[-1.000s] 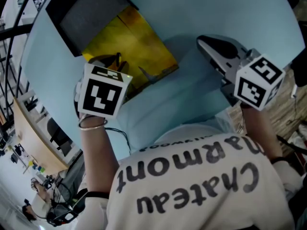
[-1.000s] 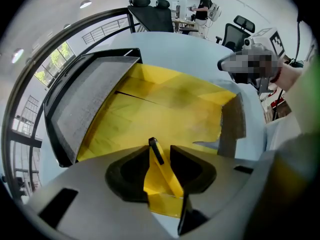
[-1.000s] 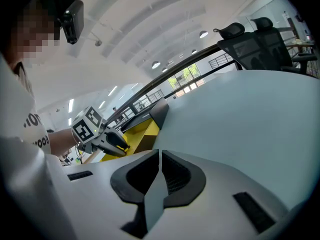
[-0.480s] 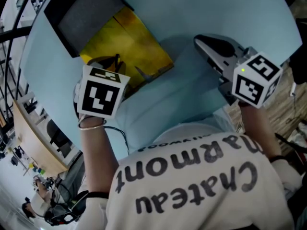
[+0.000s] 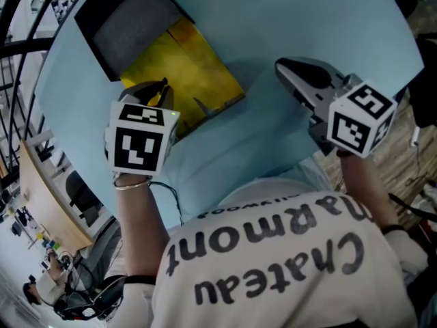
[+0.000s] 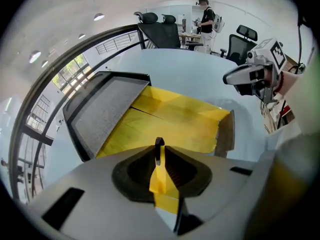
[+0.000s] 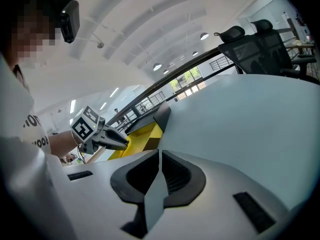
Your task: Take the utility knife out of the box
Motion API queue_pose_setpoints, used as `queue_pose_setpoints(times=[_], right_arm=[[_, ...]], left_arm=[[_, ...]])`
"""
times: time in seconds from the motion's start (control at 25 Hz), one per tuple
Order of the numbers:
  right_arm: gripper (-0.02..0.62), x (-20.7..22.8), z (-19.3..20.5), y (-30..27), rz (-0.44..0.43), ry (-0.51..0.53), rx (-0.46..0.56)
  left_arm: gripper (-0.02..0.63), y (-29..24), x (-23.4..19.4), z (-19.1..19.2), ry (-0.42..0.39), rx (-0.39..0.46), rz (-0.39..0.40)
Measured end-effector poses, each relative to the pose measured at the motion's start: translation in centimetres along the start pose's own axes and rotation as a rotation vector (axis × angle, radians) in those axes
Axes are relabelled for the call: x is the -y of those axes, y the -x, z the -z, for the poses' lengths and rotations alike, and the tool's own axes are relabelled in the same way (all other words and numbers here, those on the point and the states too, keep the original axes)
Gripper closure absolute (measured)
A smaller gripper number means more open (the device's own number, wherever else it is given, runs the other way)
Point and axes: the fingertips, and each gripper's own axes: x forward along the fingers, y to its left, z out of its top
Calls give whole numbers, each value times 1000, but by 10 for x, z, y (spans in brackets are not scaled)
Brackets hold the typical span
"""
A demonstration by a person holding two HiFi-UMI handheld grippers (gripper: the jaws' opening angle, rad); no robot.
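Left gripper [image 5: 161,87] jaws have just been closing and are now pinched on the thin, dark-tipped utility knife [image 6: 159,145], which is held just above the near edge of the open yellow box [image 5: 184,67] on the table [image 5: 273,19]. Right gripper [image 7: 159,154] is seen well right of the box, its jaws brought together with nothing between them.
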Motion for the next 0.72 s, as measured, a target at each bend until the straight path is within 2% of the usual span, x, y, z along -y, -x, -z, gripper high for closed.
queue_pose_setpoints(times=[0.28, 0.6, 0.72], right_arm=[[552, -16, -27, 33, -23, 58, 20], [552, -43, -25, 38, -87, 160, 45], [552, -58, -28, 46, -117, 199, 56]], left_arm=[[551, 48, 11, -34, 90, 169, -26], [552, 85, 18, -23, 204, 368, -64], [552, 105, 26, -20, 254, 484, -73]])
